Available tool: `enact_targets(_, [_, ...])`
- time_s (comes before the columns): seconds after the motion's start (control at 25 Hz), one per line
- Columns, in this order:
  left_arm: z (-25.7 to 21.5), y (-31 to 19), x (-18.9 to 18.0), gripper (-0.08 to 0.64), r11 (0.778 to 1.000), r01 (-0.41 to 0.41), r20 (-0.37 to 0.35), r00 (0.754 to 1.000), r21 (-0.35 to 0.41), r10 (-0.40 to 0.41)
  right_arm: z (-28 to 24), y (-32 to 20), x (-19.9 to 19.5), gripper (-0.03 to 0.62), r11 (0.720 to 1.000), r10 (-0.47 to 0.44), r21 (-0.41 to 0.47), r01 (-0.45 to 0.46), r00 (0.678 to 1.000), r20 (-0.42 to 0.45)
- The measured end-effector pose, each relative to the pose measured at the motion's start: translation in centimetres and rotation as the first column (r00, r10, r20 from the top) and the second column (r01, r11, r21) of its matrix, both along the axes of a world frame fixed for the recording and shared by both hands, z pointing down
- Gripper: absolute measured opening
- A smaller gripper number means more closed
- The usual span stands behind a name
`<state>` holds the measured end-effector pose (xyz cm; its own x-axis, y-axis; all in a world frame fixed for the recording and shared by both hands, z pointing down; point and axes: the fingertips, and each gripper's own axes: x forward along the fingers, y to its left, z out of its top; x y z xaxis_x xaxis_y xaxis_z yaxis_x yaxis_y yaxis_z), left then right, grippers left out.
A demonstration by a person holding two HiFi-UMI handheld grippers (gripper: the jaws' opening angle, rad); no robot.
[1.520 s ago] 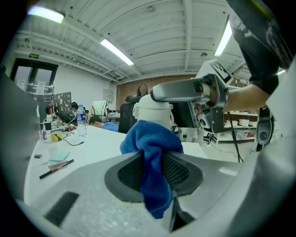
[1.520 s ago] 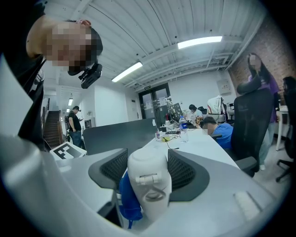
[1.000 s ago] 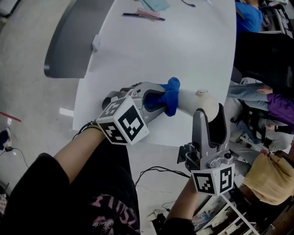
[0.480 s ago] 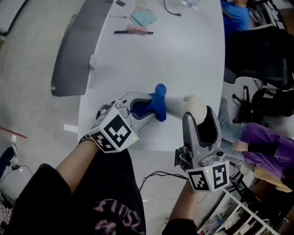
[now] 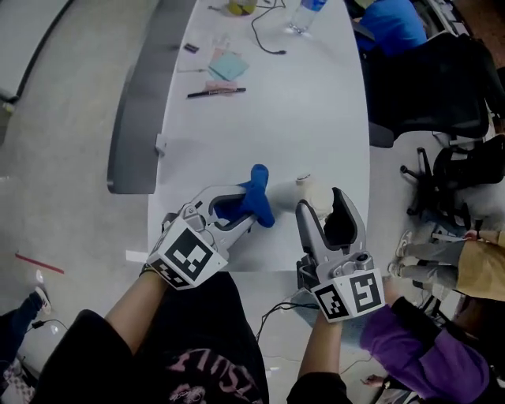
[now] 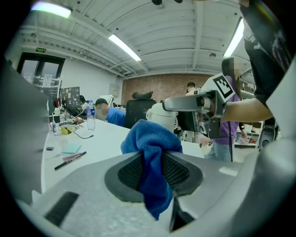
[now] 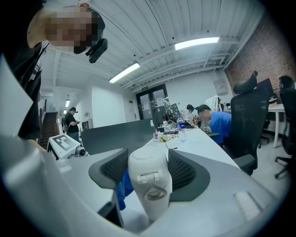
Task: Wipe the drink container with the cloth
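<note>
My left gripper [image 5: 241, 211] is shut on a blue cloth [image 5: 257, 199], which bunches up out of the jaws [image 6: 152, 157]. My right gripper [image 5: 322, 203] is shut on the white drink container [image 5: 309, 189], held over the white table's near edge; its flip lid faces the camera in the right gripper view [image 7: 148, 185]. The cloth hangs just left of the container [image 7: 122, 190], with a small gap between them in the head view. From the left gripper view the container [image 6: 162, 115] and the right gripper [image 6: 203, 102] show beyond the cloth.
On the far part of the white table [image 5: 316, 102] lie a pen [image 5: 215, 92], a teal pad [image 5: 227, 66], a cable and a water bottle [image 5: 304, 14]. A grey partition [image 5: 134, 118] runs along the left edge. Black chairs [image 5: 442, 87] and seated people are at the right.
The cloth was wrapped over the container's end; the left gripper has now drawn it off to the left. Both grippers sit nearer the table's front edge in the view.
</note>
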<state>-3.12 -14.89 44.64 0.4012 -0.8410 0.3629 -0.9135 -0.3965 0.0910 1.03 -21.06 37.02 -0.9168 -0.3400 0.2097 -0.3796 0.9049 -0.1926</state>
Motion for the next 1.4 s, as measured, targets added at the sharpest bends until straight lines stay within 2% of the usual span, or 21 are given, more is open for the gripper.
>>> enact_targets(0.28, [-2.1, 0.4, 0.3, 0.104, 1.0, 0.018, 0.009, 1.0, 0.017, -0.018, 0.3, -0.1, 0.2, 0.273, 1.0, -0.005, 0.028, 0.006, 1.0, -0.01])
enact_targets(0.48, [-3.6, 0.7, 0.5, 0.104, 1.0, 0.002, 0.059, 0.998, 0.03, -0.004, 0.1, -0.2, 0.0, 0.272, 0.999, 0.013, 0.042, -0.013, 1.0, -0.003])
enact_targets(0.64, [-5.3, 1.2, 1.3, 0.104, 0.999, 0.021, 0.027, 0.999, 0.029, -0.022, -0.8, 0.1, 0.6, 0.268, 0.996, 0.016, 0.083, -0.014, 1.0, -0.016])
enact_targets(0.96, [-7.5, 1.9, 1.6, 0.104, 0.997, 0.061, 0.03, 0.998, 0.037, -0.062, -1.5, 0.4, 1.7, 0.267, 0.999, 0.02, 0.041, -0.02, 1.0, 0.001])
enact_targets(1.28, [-9.3, 1.9, 0.7, 0.104, 0.992, 0.104, 0.05, 0.993, 0.077, -0.108, -1.9, 0.6, 2.5, 0.244, 0.999, 0.031, 0.018, -0.031, 0.999, 0.013])
enact_targets(1.4, [-9.5, 2.2, 0.7, 0.104, 0.989, 0.123, 0.036, 0.991, 0.08, -0.126, -2.2, 0.7, 2.9, 0.225, 0.999, 0.039, 0.014, -0.039, 0.999, 0.027])
